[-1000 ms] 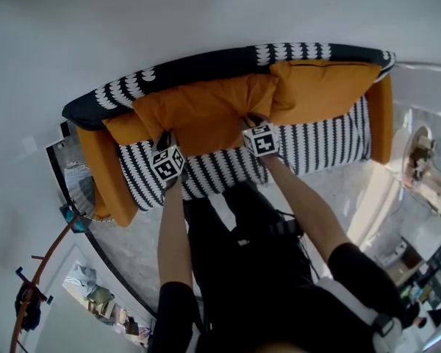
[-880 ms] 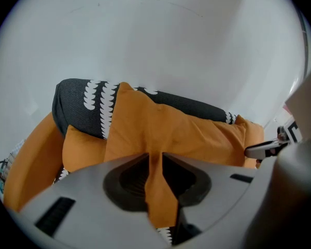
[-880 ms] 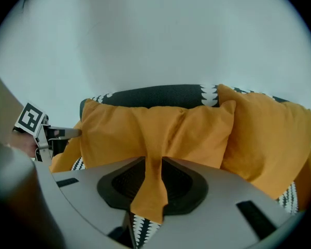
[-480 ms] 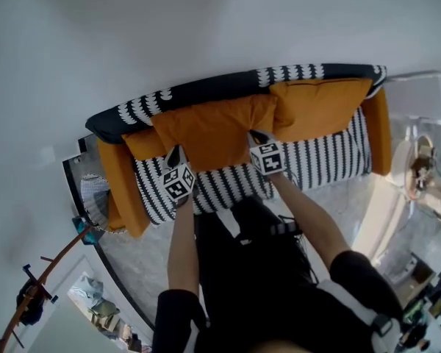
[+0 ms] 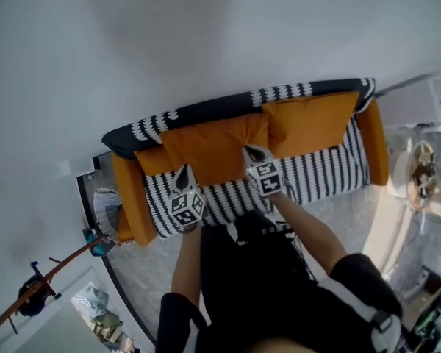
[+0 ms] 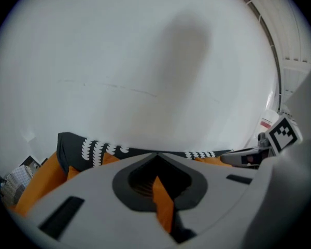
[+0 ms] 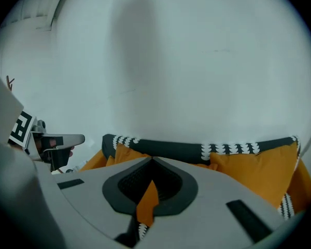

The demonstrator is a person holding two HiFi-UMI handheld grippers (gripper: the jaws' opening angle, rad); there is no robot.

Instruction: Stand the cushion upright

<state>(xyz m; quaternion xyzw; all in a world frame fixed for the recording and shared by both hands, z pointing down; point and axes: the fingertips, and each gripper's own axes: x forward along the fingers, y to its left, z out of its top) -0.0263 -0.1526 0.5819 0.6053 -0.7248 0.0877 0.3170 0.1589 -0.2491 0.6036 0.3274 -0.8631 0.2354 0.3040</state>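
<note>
An orange cushion [image 5: 209,144] lies against the black-and-white patterned sofa back [image 5: 198,111], with its front edge raised off the striped seat [image 5: 231,199]. My left gripper [image 5: 182,173] is shut on the cushion's lower left edge. In the left gripper view a fold of orange fabric [image 6: 163,204] is pinched between the closed jaws. My right gripper [image 5: 252,154] is shut on the lower right edge, and orange fabric [image 7: 146,202] is clamped the same way there. A second orange cushion [image 5: 310,122] stands upright against the back at the right.
Orange armrests close the sofa at the left [image 5: 128,201] and the right [image 5: 375,142]. A white wall rises behind it. A coat stand [image 5: 40,285] and a small basket [image 5: 106,204] are at the lower left, and pale furniture [image 5: 419,175] is at the right.
Both grippers have closed on the cushion's front edge and risen with it. The cushion now stands steeper against the sofa back.
</note>
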